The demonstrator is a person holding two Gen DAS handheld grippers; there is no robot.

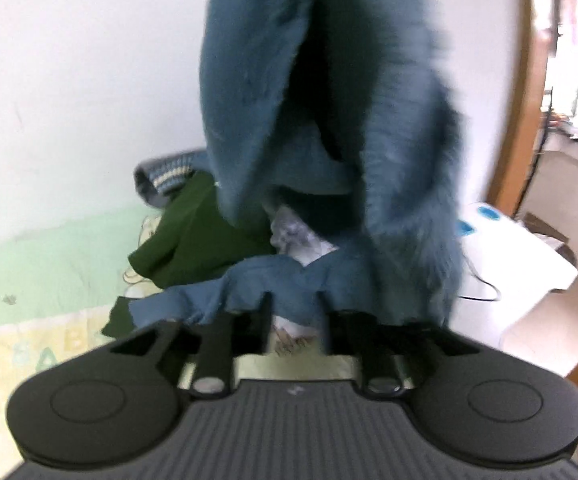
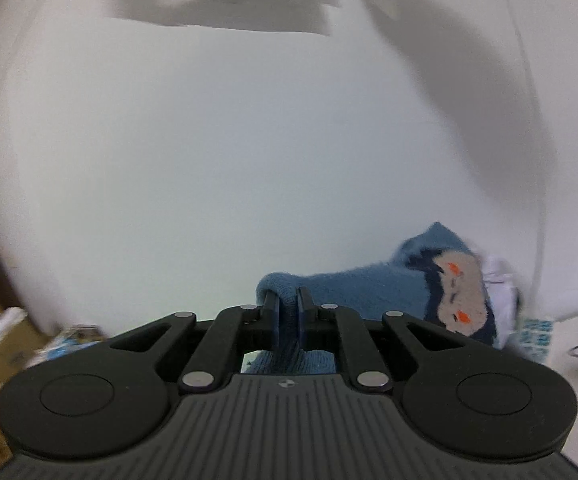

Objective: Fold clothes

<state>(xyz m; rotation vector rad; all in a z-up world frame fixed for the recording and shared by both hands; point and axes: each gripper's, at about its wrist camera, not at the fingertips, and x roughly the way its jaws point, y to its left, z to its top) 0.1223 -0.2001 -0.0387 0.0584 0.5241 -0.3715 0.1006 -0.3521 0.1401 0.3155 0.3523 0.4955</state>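
A sweater [image 1: 329, 120] hangs in front of the left gripper [image 1: 295, 304], its lower edge draped just past the fingertips, with a heap of clothes [image 1: 193, 236] behind it on the bed [image 1: 29, 280] and a wall [image 1: 89, 80] farther back.

Pale letters "A" and "B" on the yellow-green printed sheet [image 1: 29, 344], blurred, the rest of the print unreadable, nothing else legible

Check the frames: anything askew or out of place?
Yes. The blue garment hangs bunched and twisted instead of spread flat, pinched by the right gripper at one fold. Behind it, a dark green garment and a striped knit lie in a loose heap.
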